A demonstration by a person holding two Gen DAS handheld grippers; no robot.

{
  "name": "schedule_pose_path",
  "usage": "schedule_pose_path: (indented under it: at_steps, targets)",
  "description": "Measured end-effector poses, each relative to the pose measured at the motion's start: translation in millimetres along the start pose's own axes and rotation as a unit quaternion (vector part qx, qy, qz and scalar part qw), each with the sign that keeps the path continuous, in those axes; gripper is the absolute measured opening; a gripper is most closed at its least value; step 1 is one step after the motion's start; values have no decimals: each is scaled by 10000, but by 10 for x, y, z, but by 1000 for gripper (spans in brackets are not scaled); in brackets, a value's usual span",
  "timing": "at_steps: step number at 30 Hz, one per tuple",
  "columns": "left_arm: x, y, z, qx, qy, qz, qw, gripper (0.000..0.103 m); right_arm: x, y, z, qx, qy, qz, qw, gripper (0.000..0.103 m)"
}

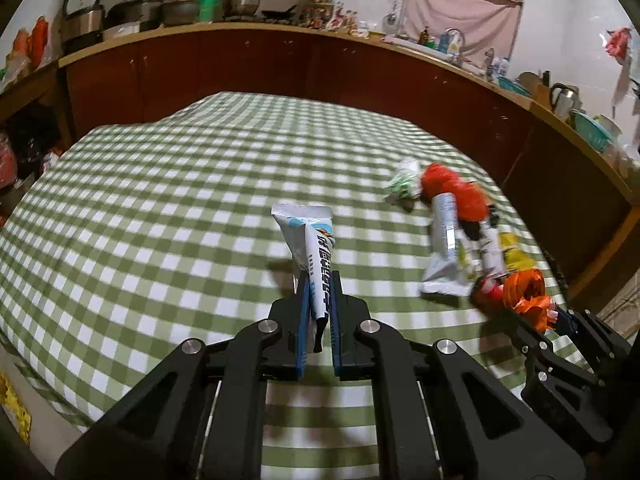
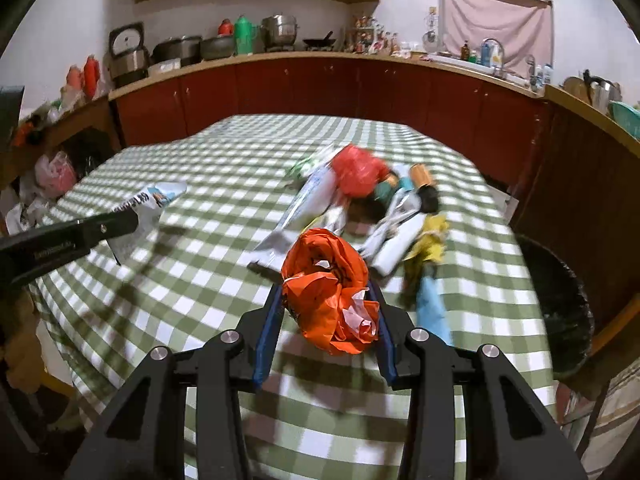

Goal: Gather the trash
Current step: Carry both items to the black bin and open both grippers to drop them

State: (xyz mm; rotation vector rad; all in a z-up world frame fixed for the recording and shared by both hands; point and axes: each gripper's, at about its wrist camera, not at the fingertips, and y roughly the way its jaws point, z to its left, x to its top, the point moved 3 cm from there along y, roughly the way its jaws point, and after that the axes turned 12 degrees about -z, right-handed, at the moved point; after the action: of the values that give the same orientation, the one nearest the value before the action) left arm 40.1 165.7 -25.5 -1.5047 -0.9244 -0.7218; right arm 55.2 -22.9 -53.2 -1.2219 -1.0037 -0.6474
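My left gripper (image 1: pixel 319 280) is shut on a white and blue wrapper (image 1: pixel 310 240) and holds it above the green checked tablecloth (image 1: pixel 160 200). It shows at the left of the right wrist view (image 2: pixel 132 216) with the wrapper (image 2: pixel 150 202). My right gripper (image 2: pixel 326 290) is shut on a crumpled orange plastic bag (image 2: pixel 328 292), which also shows in the left wrist view (image 1: pixel 524 292). A pile of trash (image 2: pixel 360 200) lies on the table beyond it: a red bag (image 2: pixel 356 172), white wrappers, a yellow scrap (image 2: pixel 430 240), a blue piece (image 2: pixel 430 308).
A dark bin with a black liner (image 2: pixel 560 300) stands off the table's right edge. Red cabinets (image 2: pixel 320 88) with a worktop full of pots run along the back and right. Bags (image 2: pixel 56 172) lie at the left.
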Motion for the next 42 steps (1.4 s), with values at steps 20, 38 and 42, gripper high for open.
schedule_pose_path:
  at_steps: [20, 38, 42]
  targets:
    - [31, 402, -1794, -1371, 889, 33, 9866, 9, 90, -257, -1761, -1892, 650, -391, 9790, 41]
    - [-51, 986, -2867, -1987, 1470, 276, 9686, 9, -93, 31, -2425, -2307, 988, -145, 9679, 41]
    - [-95, 1151, -2978, -1977, 1527, 384, 9675, 12, -127, 121, -2540, -2387, 1059, -69, 9653, 46]
